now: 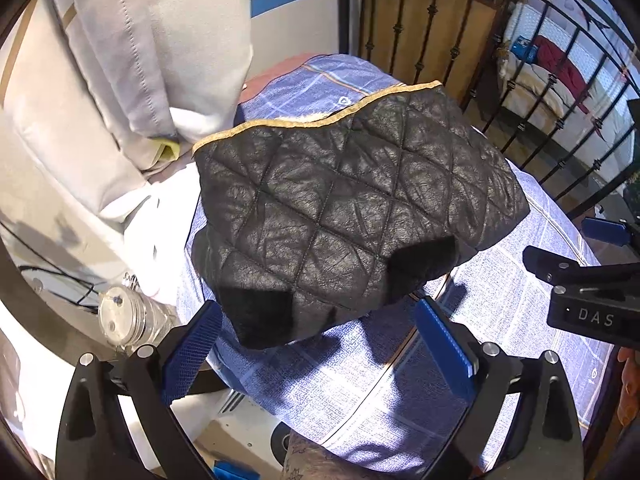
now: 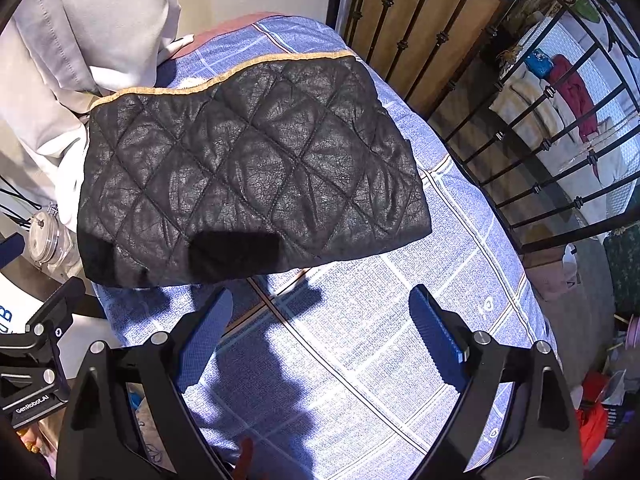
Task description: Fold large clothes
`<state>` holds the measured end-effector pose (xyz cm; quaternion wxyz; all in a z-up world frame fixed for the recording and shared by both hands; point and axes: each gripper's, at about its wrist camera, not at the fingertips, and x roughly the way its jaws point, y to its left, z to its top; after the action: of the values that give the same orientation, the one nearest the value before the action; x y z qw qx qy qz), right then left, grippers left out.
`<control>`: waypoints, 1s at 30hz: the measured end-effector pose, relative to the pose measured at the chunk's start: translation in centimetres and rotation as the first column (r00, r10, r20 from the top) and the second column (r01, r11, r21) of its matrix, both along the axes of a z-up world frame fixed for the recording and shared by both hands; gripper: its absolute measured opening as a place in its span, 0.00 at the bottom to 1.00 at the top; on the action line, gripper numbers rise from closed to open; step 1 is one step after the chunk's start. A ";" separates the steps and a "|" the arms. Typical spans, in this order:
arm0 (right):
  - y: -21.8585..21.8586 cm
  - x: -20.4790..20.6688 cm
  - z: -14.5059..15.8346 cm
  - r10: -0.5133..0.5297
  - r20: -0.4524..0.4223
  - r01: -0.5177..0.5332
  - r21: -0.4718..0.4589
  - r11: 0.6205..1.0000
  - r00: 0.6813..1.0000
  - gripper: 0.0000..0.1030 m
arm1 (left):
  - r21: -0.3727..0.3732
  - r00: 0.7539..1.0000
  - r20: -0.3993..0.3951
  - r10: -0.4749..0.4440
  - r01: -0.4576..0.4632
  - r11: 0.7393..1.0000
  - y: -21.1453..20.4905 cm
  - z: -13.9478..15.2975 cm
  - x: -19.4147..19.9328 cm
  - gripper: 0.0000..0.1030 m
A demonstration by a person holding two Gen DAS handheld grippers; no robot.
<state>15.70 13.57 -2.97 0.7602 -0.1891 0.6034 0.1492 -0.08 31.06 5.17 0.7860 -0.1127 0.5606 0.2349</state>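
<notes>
From the left wrist I see the folded black quilted leather jacket (image 1: 352, 204) on the blue checked bedsheet (image 1: 500, 320), tan-trimmed edge pointing away, long axis crosswise; my left gripper (image 1: 320, 344) gapes empty, a clear glass jar (image 1: 128, 316) beside it. From the right wrist, the right gripper (image 2: 324, 332) is spread wide, holding nothing, short of the jacket; black iron railing (image 2: 520, 120) flanks the bed, perhaps a headboard.

A: How many garments are on the table?
B: One folded black quilted jacket (image 1: 352, 208), with one tan trim strip (image 1: 320, 118) along its far edge.

A: Dark cuffs showing?
B: Two, at the near edge.

A: Grippers?
B: Two: the left gripper (image 1: 320, 344) and the right gripper (image 2: 320, 332), each with two blue-padded fingers (image 2: 434, 336) set apart.

A: Table coverings?
B: One blue checked cloth (image 2: 400, 340).

A: Anything off to the side?
B: One clear lidded jar (image 1: 124, 314), one pale curtain (image 1: 140, 40), one black iron railing (image 2: 500, 120) and one red cloth (image 2: 572, 96) beyond it.
</notes>
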 end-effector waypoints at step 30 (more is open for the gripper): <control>0.5 -0.2 0.4 0.010 0.012 -0.010 0.009 1.000 1.000 0.86 | 0.007 0.998 -0.057 0.022 -0.022 1.000 0.2 -0.6 0.0 0.91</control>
<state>15.53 14.09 -2.58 0.7639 -0.1895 0.5972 0.1548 -0.03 31.22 4.61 0.7674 -0.1095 0.5809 0.2485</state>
